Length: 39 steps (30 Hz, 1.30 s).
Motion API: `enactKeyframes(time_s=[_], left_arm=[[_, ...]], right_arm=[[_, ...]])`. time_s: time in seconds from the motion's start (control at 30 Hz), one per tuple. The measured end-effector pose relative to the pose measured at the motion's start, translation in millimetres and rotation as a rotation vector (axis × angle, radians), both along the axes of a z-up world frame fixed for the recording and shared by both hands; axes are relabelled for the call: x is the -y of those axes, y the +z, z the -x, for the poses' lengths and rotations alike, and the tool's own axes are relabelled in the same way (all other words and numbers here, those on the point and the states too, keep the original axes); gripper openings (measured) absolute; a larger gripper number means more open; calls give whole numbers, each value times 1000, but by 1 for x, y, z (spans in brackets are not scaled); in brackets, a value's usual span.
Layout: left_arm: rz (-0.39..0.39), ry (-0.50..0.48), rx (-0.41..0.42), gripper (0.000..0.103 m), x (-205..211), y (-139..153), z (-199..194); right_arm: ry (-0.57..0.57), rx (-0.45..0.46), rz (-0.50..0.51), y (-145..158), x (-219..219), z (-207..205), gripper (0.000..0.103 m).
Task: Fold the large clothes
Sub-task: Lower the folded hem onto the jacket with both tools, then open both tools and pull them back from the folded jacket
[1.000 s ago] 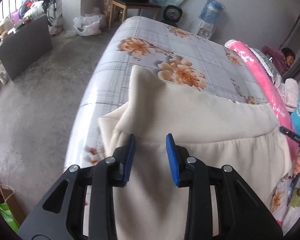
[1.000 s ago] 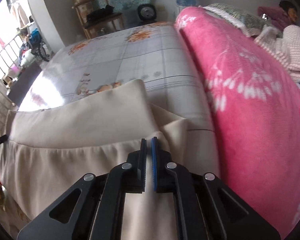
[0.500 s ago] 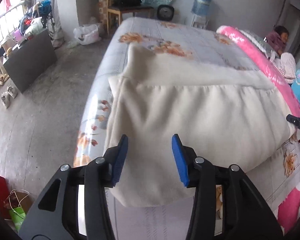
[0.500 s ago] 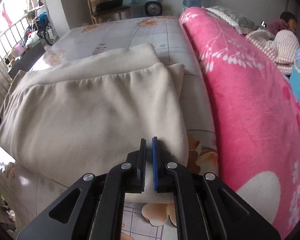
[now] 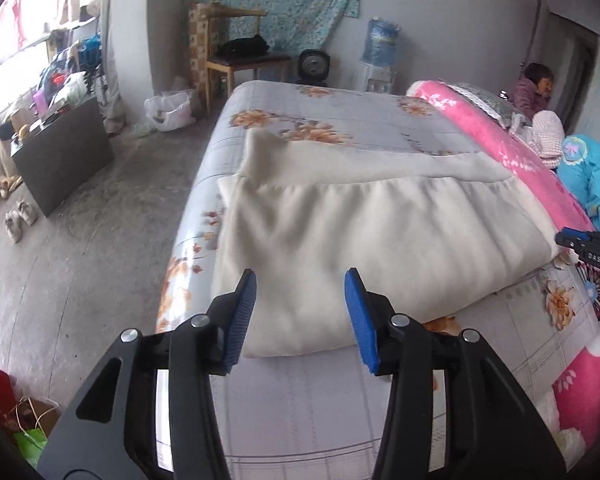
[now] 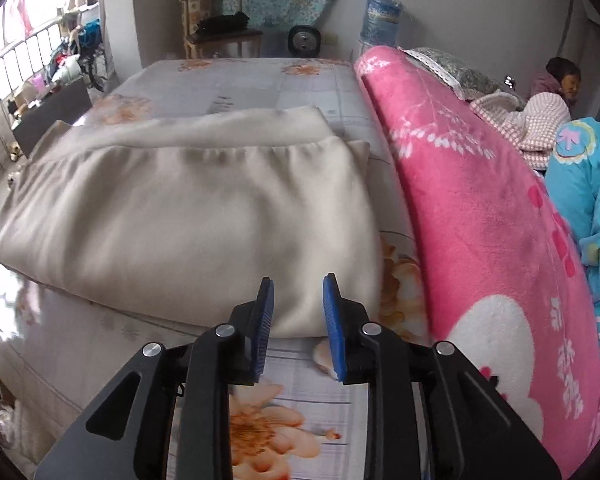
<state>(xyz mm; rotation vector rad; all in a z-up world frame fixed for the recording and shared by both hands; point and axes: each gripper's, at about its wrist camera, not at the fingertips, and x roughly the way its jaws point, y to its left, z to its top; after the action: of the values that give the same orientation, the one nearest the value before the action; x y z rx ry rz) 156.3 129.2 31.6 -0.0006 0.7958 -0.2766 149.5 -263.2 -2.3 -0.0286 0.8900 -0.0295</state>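
Left gripper (image 5: 300, 312) and right gripper (image 6: 298, 312), jaws parted, empty.

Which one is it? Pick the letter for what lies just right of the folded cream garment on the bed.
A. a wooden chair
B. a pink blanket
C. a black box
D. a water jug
B: the pink blanket runs along the right side of the folded cream garment on the bed.

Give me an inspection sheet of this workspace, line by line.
Surface: bed with a grey flowered sheet.
Job's things: cream garment lying folded, flat on the bed.
Clutter: pink blanket bunched beside it.
Grippers: left claw open, nothing between the pads; right claw open, its jaws have just been opening, garment edge ahead.
Cables: nothing seen.
Surroundings: wooden chair, fan, water dispenser, a person seated at the far right.
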Motion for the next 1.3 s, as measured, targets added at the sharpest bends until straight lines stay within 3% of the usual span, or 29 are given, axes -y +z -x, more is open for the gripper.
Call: enactKeyframes(time_s=[0.03,0.1,0.17,0.23,0.33,0.4,0.47,0.57,0.63,0.7,0.77,0.87,0.93,1.0,1.1,1.17,1.3], left_arm=[[1,-24,-4,44,10,-1,-1],[0,-67,-40,44,38,-11,-9],[7,-80,-89,44,63,-25,-20],[-25,-82,-122,46,84,-44,-24],[-92,-55,-66,51,96,-56,-14],[-86,-64,-75,51,92,-51,-8],[-38,-53,-73,52,77,-40,0],[-27,17,-47,60,49,-35,8],[-16,60,-114,61,35,-50,0],[43,63,-104,61,27,-53,2],[32,74,-117,61,30,-50,5],[81,52,-90,61,32,-34,21],[84,28,-50,70,39,-19,38],[92,4,-6,85,47,-2,57],[92,-12,37,92,62,17,79],[65,9,44,95,75,25,90],[19,71,63,95,90,38,104]], right_arm=[[41,19,-47,2,-14,-3,28],[110,27,-109,-1,-44,-11,39],[164,19,-119,-11,-72,-19,43],[197,-14,-83,-30,-95,-25,46],[209,0,11,-44,-107,-20,50],[187,-16,4,-35,-98,-12,50],[135,29,5,-22,-74,1,50],[-21,75,44,-14,-30,14,53],[-130,30,-8,-27,7,12,54],[-165,-5,-101,-40,30,11,54],[-178,-17,-124,-39,33,20,54],[-159,22,-160,-25,29,44,54],[-139,52,-186,-15,24,61,55],[-116,75,-200,-5,16,76,64],[-74,112,-200,7,-2,98,76],[-68,137,-175,14,-14,111,84],[-51,153,-118,22,-36,123,91]])
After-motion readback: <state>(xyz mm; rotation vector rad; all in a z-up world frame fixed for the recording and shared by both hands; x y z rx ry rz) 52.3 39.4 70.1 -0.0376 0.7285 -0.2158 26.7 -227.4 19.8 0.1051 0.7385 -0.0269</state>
